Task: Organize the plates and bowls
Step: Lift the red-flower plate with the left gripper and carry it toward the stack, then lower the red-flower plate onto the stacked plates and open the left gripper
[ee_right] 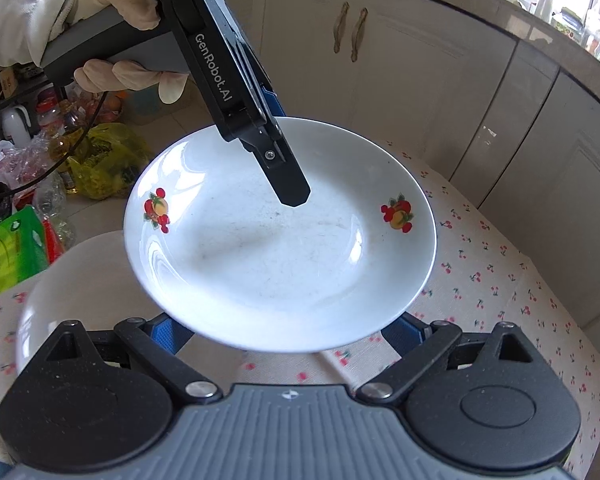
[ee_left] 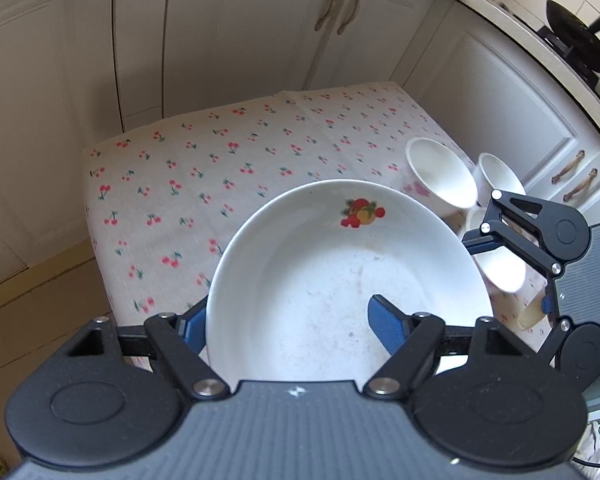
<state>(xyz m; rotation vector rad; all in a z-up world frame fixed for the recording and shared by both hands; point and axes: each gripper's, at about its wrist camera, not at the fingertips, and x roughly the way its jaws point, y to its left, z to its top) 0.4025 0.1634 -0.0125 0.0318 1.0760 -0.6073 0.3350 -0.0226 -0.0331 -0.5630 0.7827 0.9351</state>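
A white plate [ee_left: 340, 272] with fruit decals is held above the cherry-print tablecloth [ee_left: 220, 160]. My left gripper [ee_left: 288, 320] is shut on its near rim, one blue pad under it and one on top. In the right wrist view the same plate [ee_right: 280, 248] hangs in the air with the left gripper [ee_right: 276, 152] clamped on its far rim. My right gripper [ee_right: 284, 332] is open, its blue pads below the plate's near edge. Three white bowls [ee_left: 440, 176] stand at the table's right edge. Another white dish [ee_right: 80, 280] lies under the plate on the left.
White cabinets [ee_left: 240, 40] surround the table. A black wok [ee_left: 580, 40] sits on the stove at the far right. Bags, bottles and boxes [ee_right: 60, 160] crowd the floor left of the table. The right gripper [ee_left: 540, 240] hovers over the bowls.
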